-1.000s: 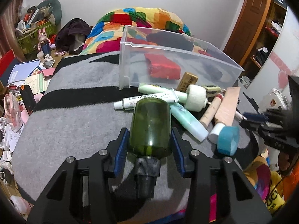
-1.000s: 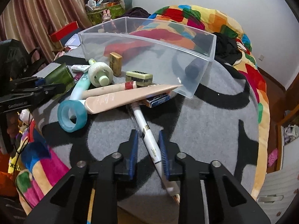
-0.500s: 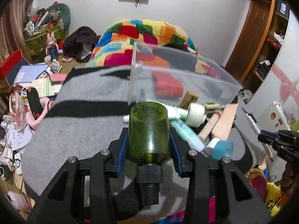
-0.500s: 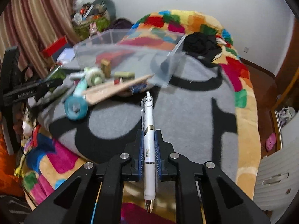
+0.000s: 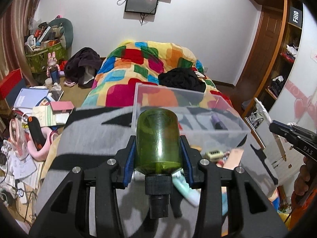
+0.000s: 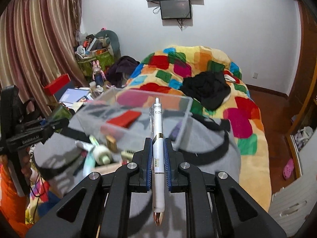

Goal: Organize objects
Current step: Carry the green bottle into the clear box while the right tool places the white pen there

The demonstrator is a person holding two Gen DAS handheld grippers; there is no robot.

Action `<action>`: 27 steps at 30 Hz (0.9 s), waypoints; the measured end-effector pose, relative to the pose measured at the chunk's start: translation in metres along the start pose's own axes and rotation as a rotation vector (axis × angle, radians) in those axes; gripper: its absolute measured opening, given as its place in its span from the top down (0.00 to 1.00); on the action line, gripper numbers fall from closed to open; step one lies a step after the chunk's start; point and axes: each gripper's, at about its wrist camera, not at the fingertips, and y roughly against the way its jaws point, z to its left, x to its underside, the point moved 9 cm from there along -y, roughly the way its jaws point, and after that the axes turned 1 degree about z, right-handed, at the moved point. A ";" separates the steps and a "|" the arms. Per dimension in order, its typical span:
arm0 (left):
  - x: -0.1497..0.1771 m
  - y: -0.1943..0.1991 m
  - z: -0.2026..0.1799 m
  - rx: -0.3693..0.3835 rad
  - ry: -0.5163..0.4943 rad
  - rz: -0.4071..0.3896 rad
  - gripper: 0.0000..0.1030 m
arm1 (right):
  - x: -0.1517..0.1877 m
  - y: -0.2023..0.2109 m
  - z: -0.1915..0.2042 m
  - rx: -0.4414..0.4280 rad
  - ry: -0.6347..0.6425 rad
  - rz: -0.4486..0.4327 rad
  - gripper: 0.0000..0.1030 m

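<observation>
A: Well, the left tongs [image 5: 158,159] are clamped on the green bottle [image 5: 158,138], black cap toward the camera, held in the air above the grey blanket [image 5: 93,134]

B: And the right tongs [image 6: 158,159]?

A: Squeezed on the white pen [image 6: 158,154], copper tip pointing back at the lens

B: What lies beyond?

A: Loose tubes [image 6: 102,153] and small boxes on the blanket, just before the clear plastic bin [image 6: 138,107], which holds a red box [image 6: 123,119]; past it, the patchwork quilt [image 6: 198,63] on the bed
</observation>
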 end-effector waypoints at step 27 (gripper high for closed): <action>-0.029 -0.110 -0.025 -0.003 -0.128 0.225 0.60 | -0.024 -0.137 0.028 -0.042 0.199 0.262 0.90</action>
